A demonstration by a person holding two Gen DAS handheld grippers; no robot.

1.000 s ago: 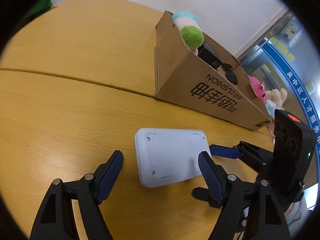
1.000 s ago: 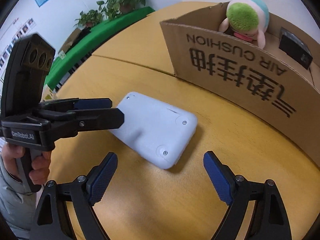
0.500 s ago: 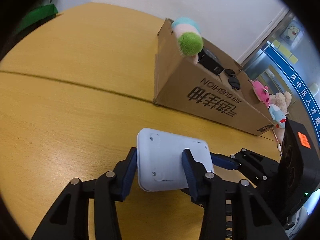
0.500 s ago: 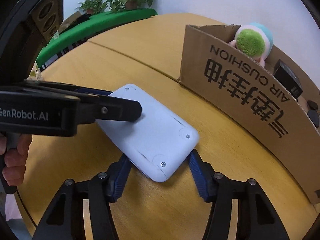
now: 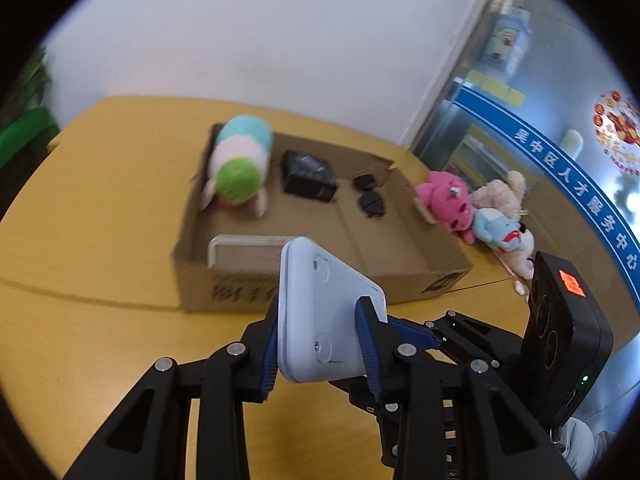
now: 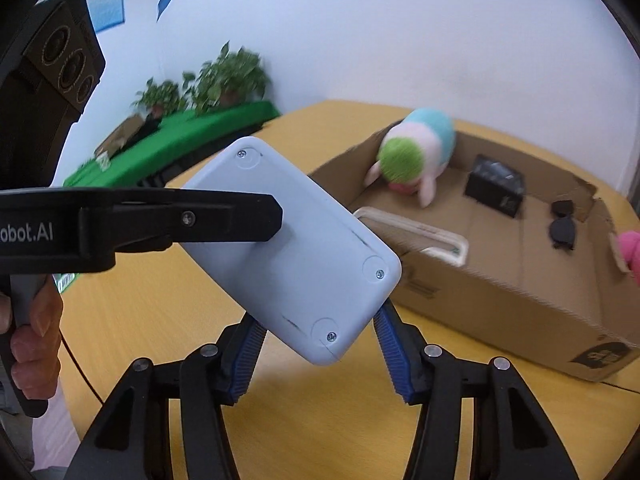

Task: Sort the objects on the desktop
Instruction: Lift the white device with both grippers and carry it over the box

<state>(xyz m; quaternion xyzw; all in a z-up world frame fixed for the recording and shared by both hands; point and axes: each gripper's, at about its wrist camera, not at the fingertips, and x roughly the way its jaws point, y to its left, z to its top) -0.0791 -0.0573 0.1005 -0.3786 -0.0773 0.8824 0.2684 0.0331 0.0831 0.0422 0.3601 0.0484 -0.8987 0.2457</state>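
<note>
A pale blue-white flat plastic device (image 5: 324, 320) with screws in its back is held in the air above the table, tilted. My left gripper (image 5: 320, 344) is shut on one end of it. My right gripper (image 6: 316, 344) is shut on the other end (image 6: 304, 264). The open cardboard box (image 5: 400, 280) lies just beyond, holding a green-and-pink plush (image 5: 240, 172), a black box (image 5: 308, 178), dark sunglasses (image 5: 370, 198) and a white flat item (image 5: 248, 246).
Pink, beige and blue plush toys (image 5: 472, 208) lie at the box's right end. The yellow wooden table (image 5: 100, 208) spreads left and in front. Plants on a green ledge (image 6: 208, 116) stand beyond the table's edge.
Both grippers closed on the device where it lay on the table and lifted it up, so the box's inside now shows over its near wall.
</note>
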